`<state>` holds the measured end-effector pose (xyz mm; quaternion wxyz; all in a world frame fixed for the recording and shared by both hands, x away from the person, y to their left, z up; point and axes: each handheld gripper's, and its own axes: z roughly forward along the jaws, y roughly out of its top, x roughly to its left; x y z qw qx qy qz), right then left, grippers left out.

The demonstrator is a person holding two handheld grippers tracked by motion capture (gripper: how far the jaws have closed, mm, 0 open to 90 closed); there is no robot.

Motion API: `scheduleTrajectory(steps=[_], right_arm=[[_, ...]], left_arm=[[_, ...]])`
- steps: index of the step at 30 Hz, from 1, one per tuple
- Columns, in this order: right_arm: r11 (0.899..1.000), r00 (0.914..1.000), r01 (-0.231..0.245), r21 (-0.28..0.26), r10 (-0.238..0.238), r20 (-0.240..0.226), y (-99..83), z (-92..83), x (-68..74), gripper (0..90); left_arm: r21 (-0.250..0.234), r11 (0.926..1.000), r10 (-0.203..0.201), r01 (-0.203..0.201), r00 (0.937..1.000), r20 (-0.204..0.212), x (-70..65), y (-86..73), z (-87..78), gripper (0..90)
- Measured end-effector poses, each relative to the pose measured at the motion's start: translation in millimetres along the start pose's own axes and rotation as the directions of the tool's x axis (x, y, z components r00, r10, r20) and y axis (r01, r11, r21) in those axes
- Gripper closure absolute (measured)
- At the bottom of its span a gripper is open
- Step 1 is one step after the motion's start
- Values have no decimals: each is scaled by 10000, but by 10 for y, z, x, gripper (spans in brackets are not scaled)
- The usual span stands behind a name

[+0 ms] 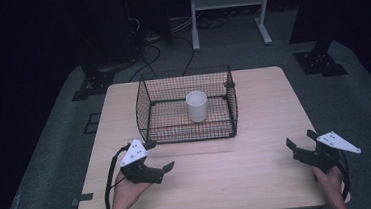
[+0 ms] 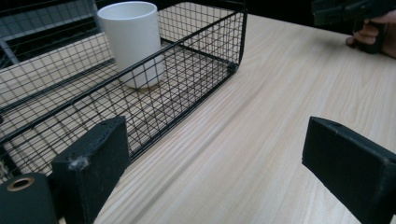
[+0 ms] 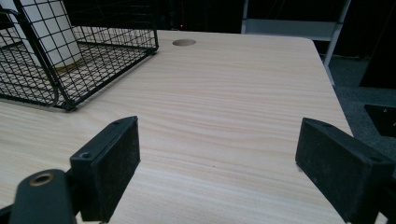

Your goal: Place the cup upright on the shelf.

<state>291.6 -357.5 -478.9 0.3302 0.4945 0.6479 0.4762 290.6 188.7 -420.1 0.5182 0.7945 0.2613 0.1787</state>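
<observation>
The left gripper (image 1: 164,167), jaws wide apart and empty at lower left, sits nearer than the right gripper (image 1: 297,143) to the upright white cup (image 1: 196,105) inside the wire basket (image 1: 146,110), up and right of it.

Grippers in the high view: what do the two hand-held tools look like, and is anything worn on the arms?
The left gripper and right gripper are black, with blocky flat-faced jaws. Each carries a pale grey three-cornered plate with small dark dots on top. A black cable loops from each toward the table edge. The forearms shown are bare, without sleeves.
</observation>
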Motion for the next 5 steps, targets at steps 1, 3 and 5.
scheduleTrajectory(steps=[1, 3, 5], right_arm=[[10000, 10000, 22, 12, -22, 7, 0, 1, 2, 130], [10000, 10000, 19, 8, -19, 9, 0, 1, 2, 130], [10000, 10000, -13, -2, 13, 4, 0, -1, 0, 130]], left_arm=[[-90, 10000, -36, 35, 10000, -41, -4, -15, -18, 70], [-228, 9997, -102, 101, 9999, -60, -15, -35, -47, 70], [-106, 9999, 16, -17, 9999, -118, -33, -36, -63, 70]])
